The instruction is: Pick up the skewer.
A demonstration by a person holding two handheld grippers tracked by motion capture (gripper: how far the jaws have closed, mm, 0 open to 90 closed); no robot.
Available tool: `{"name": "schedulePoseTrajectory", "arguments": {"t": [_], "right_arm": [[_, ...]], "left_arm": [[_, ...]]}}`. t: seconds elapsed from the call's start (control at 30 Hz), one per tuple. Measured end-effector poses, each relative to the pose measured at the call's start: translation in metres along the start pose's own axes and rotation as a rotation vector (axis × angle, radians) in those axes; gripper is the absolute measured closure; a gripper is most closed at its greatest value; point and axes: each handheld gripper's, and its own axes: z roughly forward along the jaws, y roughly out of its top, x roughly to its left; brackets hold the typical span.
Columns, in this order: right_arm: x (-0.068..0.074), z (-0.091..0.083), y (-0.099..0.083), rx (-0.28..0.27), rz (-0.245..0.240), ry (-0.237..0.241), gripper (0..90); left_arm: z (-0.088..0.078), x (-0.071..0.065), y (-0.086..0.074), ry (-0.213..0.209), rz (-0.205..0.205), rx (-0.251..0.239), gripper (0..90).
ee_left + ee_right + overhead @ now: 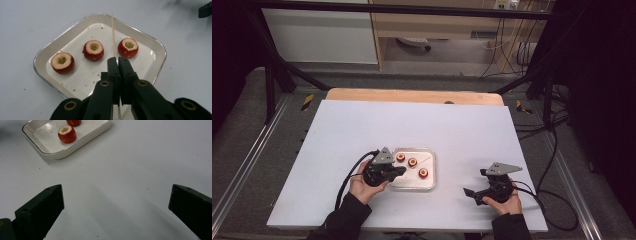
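Thin wooden skewer (113, 35) pinched in left hand-held gripper (117, 61); three cored red hawthorn fruits (93, 50) unthreaded; right hand-held gripper (116, 202) spread, idle.

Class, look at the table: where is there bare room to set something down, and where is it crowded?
Bare: the table beyond the tray, and between tray and right gripper. Crowded: the tray, with three fruits and the left gripper holding a skewer.

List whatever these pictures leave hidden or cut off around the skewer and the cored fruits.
- Left gripper view: the skewer has its near end cut by the bottom edge, and its middle is covered by the left tool.
- Right gripper view: one cored fruit is cut by the top edge.
- High view: the skewer's tip is too small to make out.
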Motion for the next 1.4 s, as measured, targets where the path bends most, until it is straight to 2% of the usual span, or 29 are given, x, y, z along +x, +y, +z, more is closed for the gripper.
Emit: {"name": "schedulePoseTrajectory", "arguments": {"t": [0.13, 0.27, 0.43, 0.6, 0.9, 0.97, 1.0, 1.03, 1.17, 1.2, 1.23, 1.27, 1.3, 1.4], "right_arm": [[0.007, 0.002, 0.006, 0.008, -0.045, -0.028, 0.5], [0.014, 0.004, 0.012, 0.012, -0.091, -0.024, 0.8], [0.023, 0.006, 0.022, 0.023, -0.151, -0.036, 1.6], [0.032, 0.01, 0.034, 0.036, -0.215, -0.053, 2.7], [0.05, 0.015, 0.047, 0.08, -0.382, -0.102, 6.5], [0.051, 0.015, 0.049, 0.083, -0.397, -0.102, 6.9], [0.054, 0.016, 0.051, 0.091, -0.432, -0.111, 7.4], [0.056, 0.016, 0.052, 0.095, -0.445, -0.112, 8.2], [0.061, 0.017, 0.053, 0.099, -0.508, -0.117, 13.7], [0.061, 0.017, 0.053, 0.099, -0.508, -0.117, 13.7], [0.063, 0.018, 0.053, 0.104, -0.543, -0.119, 16.8], [0.063, 0.018, 0.053, 0.104, -0.543, -0.119, 16.8], [0.065, 0.018, 0.053, 0.112, -0.578, -0.123, 19.1], [0.067, 0.021, 0.053, 0.123, -0.622, -0.122, 23.3]], "left_arm": [[-0.003, -0.004, 0.004, -0.011, 0.015, 0.002, 88.6], [-0.005, -0.009, 0.009, -0.021, 0.031, 0.004, 88.7], [-0.005, -0.015, 0.015, -0.045, 0.054, 0.012, 88.7], [-0.003, -0.021, 0.023, -0.052, 0.078, 0.027, 88.6], [0.007, -0.033, 0.042, -0.068, 0.134, 0.069, 88.7], [0.008, -0.035, 0.044, -0.068, 0.141, 0.075, 88.6], [0.011, -0.038, 0.046, -0.073, 0.152, 0.084, 88.6], [0.012, -0.039, 0.047, -0.075, 0.155, 0.087, 88.7], [0.017, -0.042, 0.05, -0.085, 0.166, 0.104, 88.7], [0.017, -0.042, 0.05, -0.085, 0.166, 0.104, 88.7], [0.02, -0.044, 0.051, -0.089, 0.172, 0.115, 88.7], [0.02, -0.044, 0.051, -0.089, 0.172, 0.115, 88.6], [0.022, -0.046, 0.052, -0.094, 0.179, 0.124, 88.7], [0.025, -0.05, 0.055, -0.103, 0.194, 0.137, 88.7]]}}
